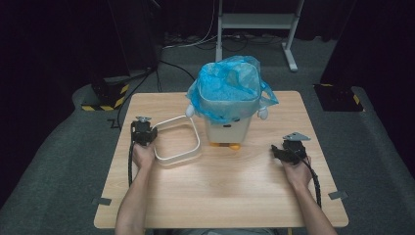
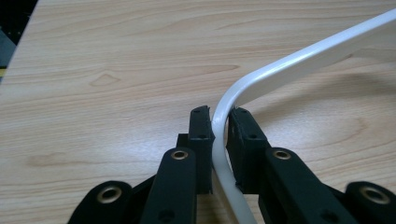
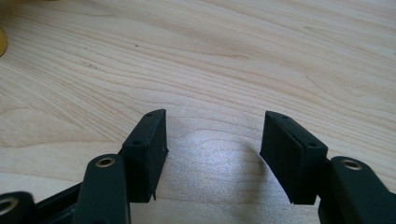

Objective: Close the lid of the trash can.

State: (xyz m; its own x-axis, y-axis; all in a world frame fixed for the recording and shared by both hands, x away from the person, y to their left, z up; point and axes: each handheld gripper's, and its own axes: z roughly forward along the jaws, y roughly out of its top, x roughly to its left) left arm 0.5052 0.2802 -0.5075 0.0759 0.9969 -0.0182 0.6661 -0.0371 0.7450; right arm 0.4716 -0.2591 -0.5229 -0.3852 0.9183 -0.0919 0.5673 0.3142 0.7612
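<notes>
A white rounded-rectangle ring [image 1: 196, 138] lies on the left half of the wooden table [image 1: 220, 196], just left of a small white bin lined with a blue plastic bag [image 1: 229, 90]. My left gripper [image 1: 152, 134] holds the ring's left side. In the left gripper view its jaws [image 2: 219, 119] are shut on the thin white ring [image 2: 299, 60] near a corner, and the ring stands slightly off the wood. My right gripper [image 1: 278, 151] rests at the right side of the table, pointing left. In the right gripper view it [image 3: 212, 126] is open, with bare wood between its pads.
The bin has yellow feet [image 1: 227, 145] and small white knobs at its sides, and stands at the table's middle back. Beyond the table are a white desk frame [image 1: 254, 22], cables on the floor, and black stands with yellow-black tape [image 1: 105, 95].
</notes>
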